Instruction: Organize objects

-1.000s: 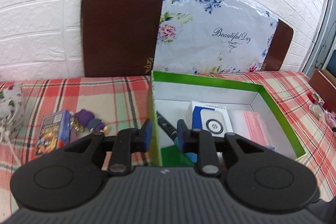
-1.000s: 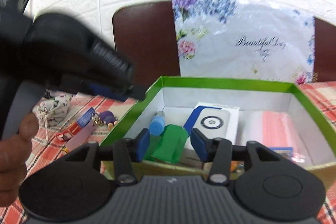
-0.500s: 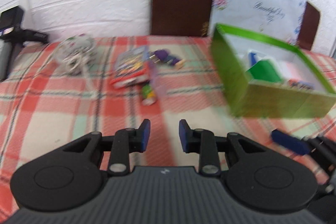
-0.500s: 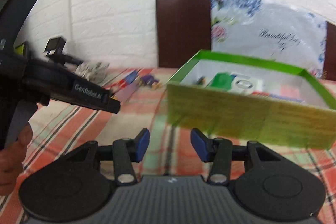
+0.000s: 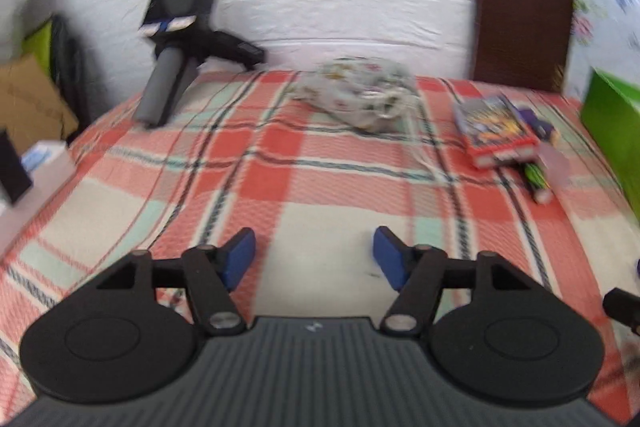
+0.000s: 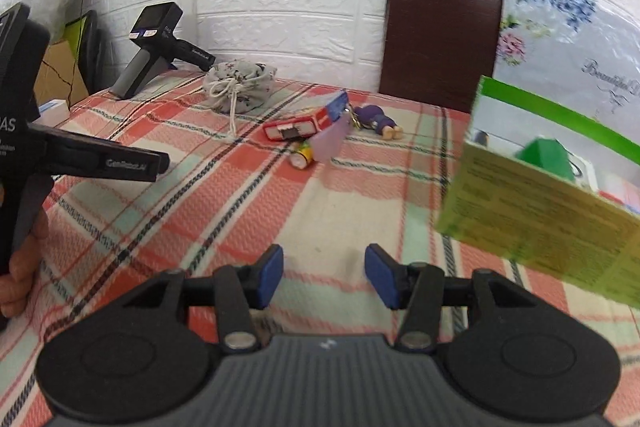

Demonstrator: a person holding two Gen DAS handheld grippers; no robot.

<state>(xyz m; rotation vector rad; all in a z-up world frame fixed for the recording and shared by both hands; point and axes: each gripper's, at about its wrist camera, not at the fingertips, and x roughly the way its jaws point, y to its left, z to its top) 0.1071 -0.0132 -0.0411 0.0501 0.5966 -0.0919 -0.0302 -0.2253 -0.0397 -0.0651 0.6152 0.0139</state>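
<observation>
Far left on the plaid tablecloth [image 6: 248, 211]: a spare handheld gripper unit [image 6: 154, 47] stands by the white brick wall. Next right, a floral drawstring pouch [image 6: 240, 85], cord trailing toward the camera. Right of that, a cluster: red card box [image 6: 308, 121], a battery [image 6: 301, 155] touching a translucent pink piece [image 6: 330, 143], and a purple figure keychain [image 6: 376, 121] just behind. Green cardboard box [image 6: 540, 211] at far right, open top, items already inside; a green object and a white one are visible.

Left gripper [image 5: 314, 259]: jaws have just been opening, now wide apart, nothing between them, above bare cloth. Right gripper [image 6: 324, 275]: jaws parted, empty, above cloth near the box's corner.
</observation>
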